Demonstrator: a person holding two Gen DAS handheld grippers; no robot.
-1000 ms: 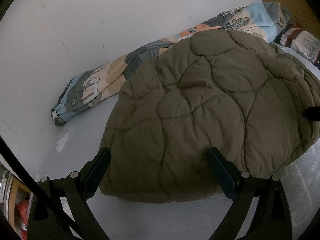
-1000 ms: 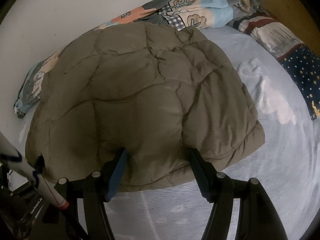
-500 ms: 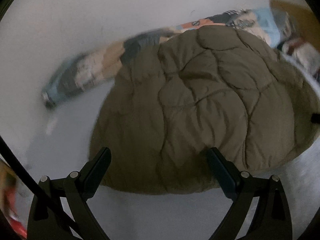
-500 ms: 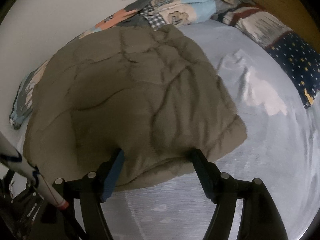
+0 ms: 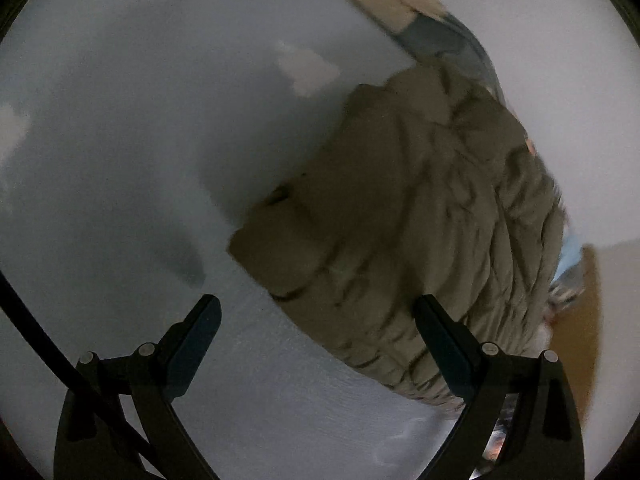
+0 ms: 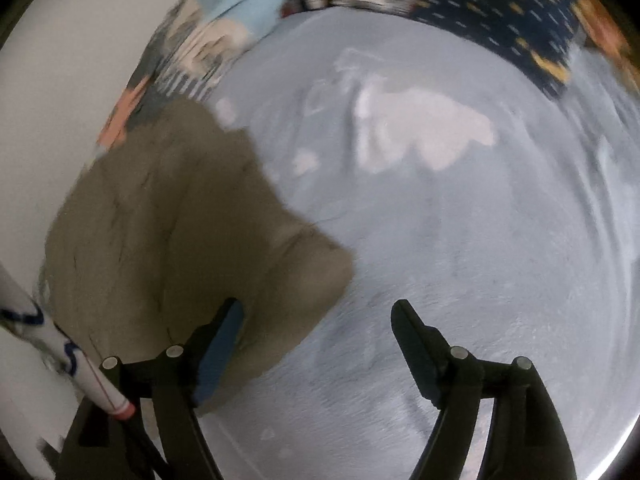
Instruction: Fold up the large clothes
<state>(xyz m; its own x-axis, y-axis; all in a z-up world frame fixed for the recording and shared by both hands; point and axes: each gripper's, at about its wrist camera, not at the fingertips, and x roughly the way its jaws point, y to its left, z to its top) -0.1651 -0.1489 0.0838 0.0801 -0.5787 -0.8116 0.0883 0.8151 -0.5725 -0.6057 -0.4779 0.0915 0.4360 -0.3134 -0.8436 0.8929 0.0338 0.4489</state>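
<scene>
A folded olive quilted jacket [image 5: 416,224] lies on the pale blue bed sheet [image 5: 160,140]. In the left wrist view it fills the right half, and my left gripper [image 5: 316,316] is open and empty just in front of its near edge. In the right wrist view the jacket [image 6: 172,224] lies at the left, and my right gripper [image 6: 318,316] is open and empty over the bare sheet [image 6: 460,240], its left finger at the jacket's corner. Both views are motion-blurred.
A patterned quilt [image 6: 208,40] is bunched along the white wall [image 6: 60,60] behind the jacket. A dark star-print pillow [image 6: 500,20] lies at the head of the bed. A white sleeve with a red cuff [image 6: 80,368] crosses the right view's lower left.
Both cameras have swung sharply. The left view has rolled, putting the jacket on its right. The right gripper has moved right, off the jacket onto the sheet. Both jaws stay open.
</scene>
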